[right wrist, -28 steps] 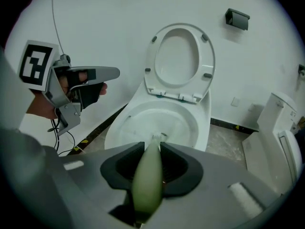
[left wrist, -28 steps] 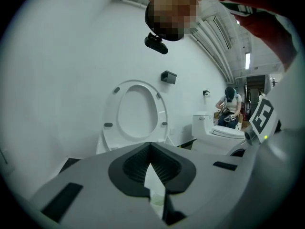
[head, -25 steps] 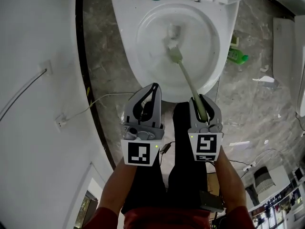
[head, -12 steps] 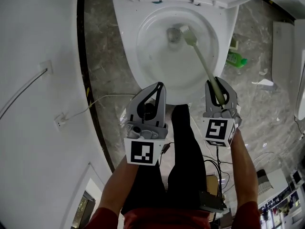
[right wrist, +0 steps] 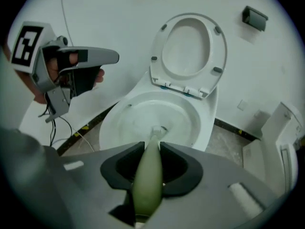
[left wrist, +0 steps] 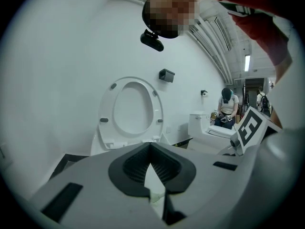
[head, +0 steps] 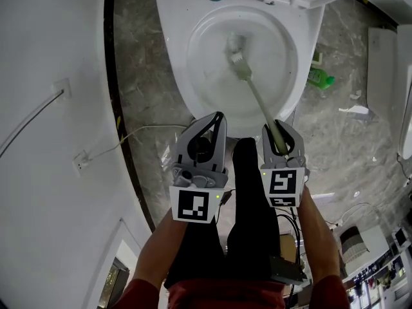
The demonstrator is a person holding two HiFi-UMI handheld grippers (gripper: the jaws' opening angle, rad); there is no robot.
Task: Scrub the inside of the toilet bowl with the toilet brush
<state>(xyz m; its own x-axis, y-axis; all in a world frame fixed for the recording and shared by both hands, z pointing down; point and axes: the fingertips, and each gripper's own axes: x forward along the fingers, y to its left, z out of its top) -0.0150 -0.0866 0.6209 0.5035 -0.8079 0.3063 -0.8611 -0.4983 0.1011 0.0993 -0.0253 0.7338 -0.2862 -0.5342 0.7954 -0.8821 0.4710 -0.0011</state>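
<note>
The white toilet bowl (head: 193,18) lies open ahead of me, its seat and lid (right wrist: 188,51) raised. A pale green toilet brush (head: 257,102) slants down into the bowl. Its bristle head (head: 238,62) rests near the drain at the bowl's bottom. My right gripper (head: 277,131) is shut on the brush handle (right wrist: 147,175) just in front of the bowl's near rim. My left gripper (head: 215,118) hangs beside it to the left, outside the bowl, shut with nothing between its pads (left wrist: 143,163).
A green bottle (head: 320,77) lies on the marble floor right of the bowl. A white cable (head: 138,134) runs from a wall socket (head: 82,163) on the left. A second toilet (left wrist: 209,130) stands to the right, with people behind it.
The brush head swung from the bowl's middle to its right back side, then returned to the middle. My right gripper went right and came back left with it. The left gripper barely moved.
</note>
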